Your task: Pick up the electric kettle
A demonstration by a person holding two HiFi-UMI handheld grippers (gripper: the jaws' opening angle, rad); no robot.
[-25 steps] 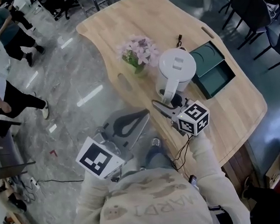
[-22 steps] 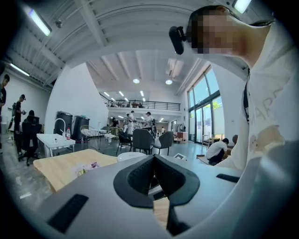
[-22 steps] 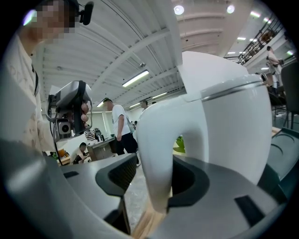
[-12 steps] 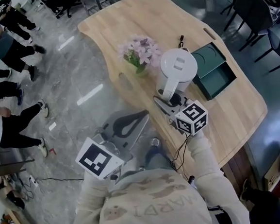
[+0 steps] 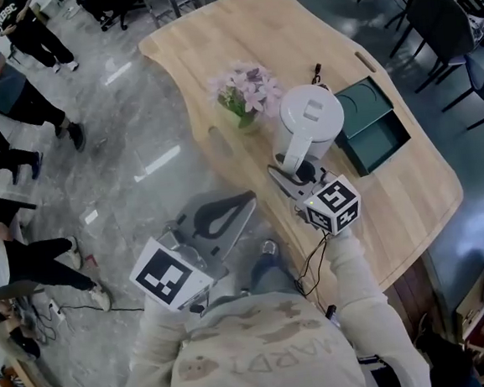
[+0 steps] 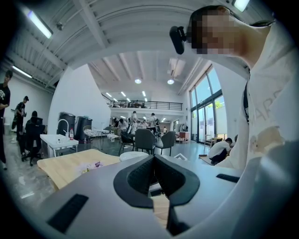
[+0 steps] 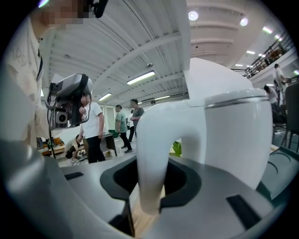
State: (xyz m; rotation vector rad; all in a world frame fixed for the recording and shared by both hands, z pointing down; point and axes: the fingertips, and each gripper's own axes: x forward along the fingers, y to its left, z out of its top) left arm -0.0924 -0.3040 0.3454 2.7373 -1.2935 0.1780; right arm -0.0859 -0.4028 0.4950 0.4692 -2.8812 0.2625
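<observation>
The white electric kettle [image 5: 311,117] stands on the wooden table [image 5: 295,32], its handle [image 5: 296,154] turned toward me. My right gripper [image 5: 295,171] reaches level at that handle; its jaws are closing with the handle between them. In the right gripper view the kettle [image 7: 233,121] fills the right side and the dark pads [image 7: 184,179] sit against both sides of the handle [image 7: 152,154]. My left gripper [image 5: 247,198] hangs off the table's near left edge, over the floor, shut and holding nothing; in the left gripper view its pads [image 6: 140,175] meet.
A pot of pink flowers [image 5: 246,91] stands just left of the kettle. A dark green open box [image 5: 370,122] lies right of it. Several people [image 5: 13,74] walk on the grey floor at left. Dark chairs [image 5: 437,11] stand beyond the table's far right.
The right gripper's jaws have closed in around the kettle's handle. The kettle still stands where it was. The left gripper has not moved. People at the left have walked on.
</observation>
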